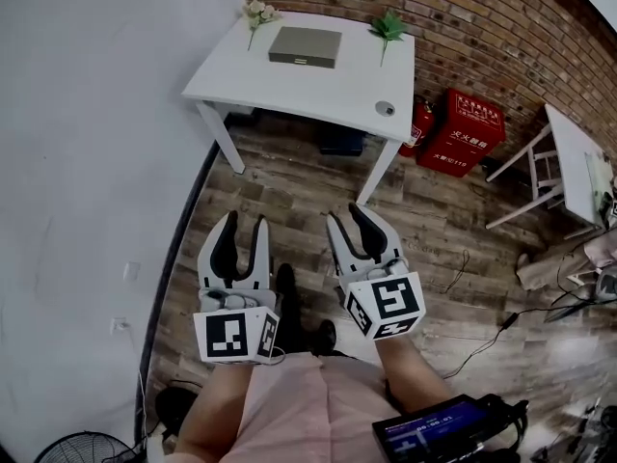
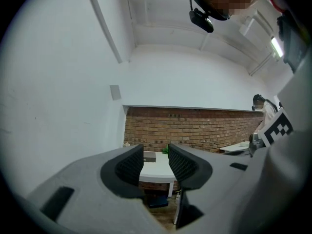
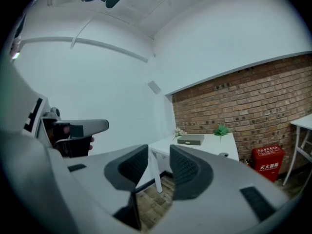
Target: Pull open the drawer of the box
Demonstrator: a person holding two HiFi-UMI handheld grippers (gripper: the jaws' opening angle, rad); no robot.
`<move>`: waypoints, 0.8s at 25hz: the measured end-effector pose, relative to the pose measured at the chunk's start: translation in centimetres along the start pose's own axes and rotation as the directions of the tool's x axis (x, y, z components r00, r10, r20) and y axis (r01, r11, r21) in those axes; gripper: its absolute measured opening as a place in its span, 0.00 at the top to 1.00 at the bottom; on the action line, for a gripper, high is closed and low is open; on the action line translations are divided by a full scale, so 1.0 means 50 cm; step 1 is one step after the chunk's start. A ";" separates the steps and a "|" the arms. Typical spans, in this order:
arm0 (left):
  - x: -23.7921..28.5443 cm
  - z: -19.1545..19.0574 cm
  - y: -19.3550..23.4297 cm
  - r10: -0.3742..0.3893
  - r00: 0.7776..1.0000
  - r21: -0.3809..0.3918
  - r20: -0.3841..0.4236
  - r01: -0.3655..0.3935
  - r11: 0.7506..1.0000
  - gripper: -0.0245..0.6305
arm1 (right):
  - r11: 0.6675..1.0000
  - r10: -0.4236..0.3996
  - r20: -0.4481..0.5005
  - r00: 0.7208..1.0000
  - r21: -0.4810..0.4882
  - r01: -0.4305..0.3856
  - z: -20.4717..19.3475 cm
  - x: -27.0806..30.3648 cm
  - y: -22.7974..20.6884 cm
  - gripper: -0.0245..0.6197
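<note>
Grippers over the floor (image 1: 289, 191), well apart from the box (image 1: 305, 46).
Left gripper (image 1: 245, 222) and right gripper (image 1: 347, 216): fingers apart, empty. Box sits on the white table (image 1: 318, 90); drawer seemingly closed.

Far end, a white table (image 1: 318, 75) sits in the corner where the red brick wall (image 1: 482, 27) meets a plain white wall (image 1: 87, 143), which runs down the left. Wood plank floor (image 1: 289, 186) underneath, with a red fire extinguisher cabinet (image 1: 463, 131) and a fire extinguisher (image 1: 419, 128) by the brick, just right of the table. Further right a second white table (image 1: 576, 157), black cables (image 1: 482, 340) across the planks, and a fan (image 1: 82, 449) at the lower left corner.
</note>
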State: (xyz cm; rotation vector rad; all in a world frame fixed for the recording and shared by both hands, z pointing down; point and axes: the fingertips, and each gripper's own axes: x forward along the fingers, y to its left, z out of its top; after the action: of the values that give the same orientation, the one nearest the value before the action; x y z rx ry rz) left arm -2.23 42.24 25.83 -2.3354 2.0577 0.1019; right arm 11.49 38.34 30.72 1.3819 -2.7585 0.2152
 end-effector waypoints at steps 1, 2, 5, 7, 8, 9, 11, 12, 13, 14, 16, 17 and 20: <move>0.019 -0.007 0.013 0.000 1.000 -0.004 -0.004 0.000 1.000 0.72 | 1.000 -0.002 -0.006 1.000 0.001 0.002 -0.003 0.021 -0.005 0.74; 0.040 -0.015 0.026 -0.002 1.000 -0.008 -0.009 0.001 1.000 0.72 | 1.000 -0.007 -0.011 1.000 0.003 0.007 -0.007 0.043 -0.012 0.74; 0.110 -0.041 0.064 -0.016 0.999 -0.015 -0.028 0.015 1.000 0.73 | 0.999 -0.025 -0.022 0.999 0.019 0.026 -0.018 0.120 -0.038 0.75; 0.163 -0.054 0.099 -0.028 0.999 -0.013 -0.036 0.027 1.000 0.73 | 0.999 -0.029 -0.024 0.999 0.019 0.030 -0.021 0.182 -0.047 0.76; 0.191 -0.057 0.117 -0.034 0.999 -0.013 -0.038 0.033 0.999 0.73 | 0.999 -0.031 -0.025 0.999 0.020 0.032 -0.019 0.215 -0.050 0.76; 0.219 -0.058 0.135 -0.040 0.998 -0.013 -0.038 0.040 0.999 0.73 | 0.999 -0.034 -0.026 0.999 0.023 0.035 -0.016 0.246 -0.054 0.76; 0.274 -0.055 0.166 -0.053 0.998 -0.013 -0.035 0.052 0.999 0.73 | 0.999 -0.041 -0.023 0.999 0.027 0.041 -0.005 0.304 -0.063 0.76; 0.300 -0.052 0.179 -0.059 0.998 -0.012 -0.030 0.059 0.998 0.73 | 0.999 -0.044 -0.019 0.999 0.024 0.045 0.003 0.329 -0.068 0.76; 0.323 -0.047 0.191 -0.066 0.998 -0.011 -0.023 0.066 0.998 0.74 | 0.999 -0.049 -0.015 0.999 0.022 0.050 0.010 0.353 -0.073 0.77; 0.346 -0.041 0.202 -0.074 0.997 -0.009 -0.016 0.074 0.997 0.74 | 0.998 -0.057 -0.010 0.998 0.022 0.057 0.019 0.375 -0.079 0.77; 0.390 -0.025 0.224 -0.090 0.996 -0.006 0.002 0.090 0.996 0.74 | 0.997 -0.072 0.004 0.997 0.020 0.072 0.042 0.417 -0.090 0.77; 0.410 -0.016 0.234 -0.098 0.995 -0.005 0.010 0.098 0.995 0.74 | 0.997 -0.078 0.014 0.997 0.017 0.078 0.056 0.437 -0.094 0.77; 0.460 0.003 0.254 -0.121 0.992 0.001 0.030 0.121 0.993 0.75 | 0.995 -0.095 0.041 0.995 0.005 0.095 0.090 0.480 -0.106 0.78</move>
State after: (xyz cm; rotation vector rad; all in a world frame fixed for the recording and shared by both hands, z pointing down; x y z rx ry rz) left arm -11.96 17.89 24.44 -2.4366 1.8974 0.1341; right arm 1.39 15.50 29.34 1.5303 -2.7169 0.1885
